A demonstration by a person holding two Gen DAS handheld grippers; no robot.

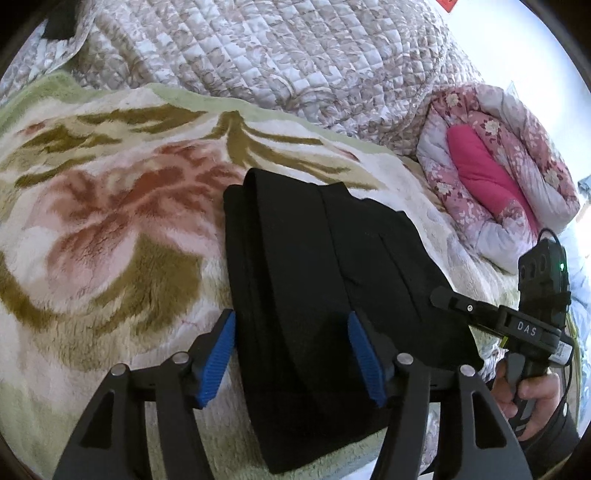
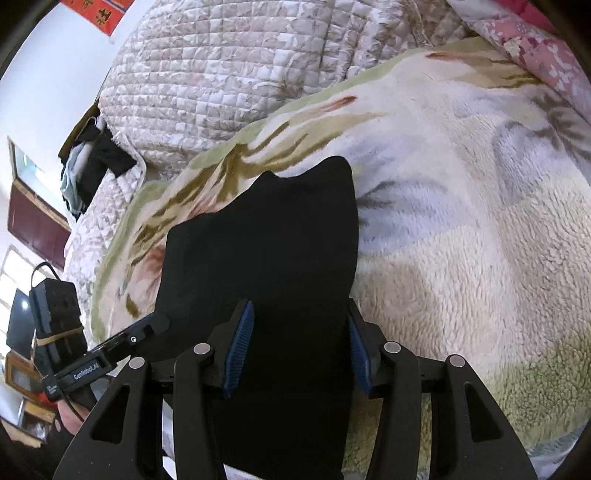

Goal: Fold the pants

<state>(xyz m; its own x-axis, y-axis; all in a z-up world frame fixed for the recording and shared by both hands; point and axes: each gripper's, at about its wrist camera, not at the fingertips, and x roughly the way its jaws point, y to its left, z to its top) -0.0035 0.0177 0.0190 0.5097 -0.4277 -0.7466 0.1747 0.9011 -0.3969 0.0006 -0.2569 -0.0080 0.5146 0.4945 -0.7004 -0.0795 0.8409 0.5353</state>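
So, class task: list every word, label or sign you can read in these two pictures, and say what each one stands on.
"DAS": white letters on the right gripper body, left wrist view.
"GenRobot.AI": on the left gripper body, right wrist view.
Red wall banner: gold characters, unreadable.
Small sticker on the right gripper: too blurred.

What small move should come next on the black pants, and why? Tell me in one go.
Probably draw both grippers back and clear. The black pants already lie as a layered, folded stack on the floral fleece blanket, and the left gripper and right gripper both stand open over the cloth, blue pads apart, pinching nothing that shows.
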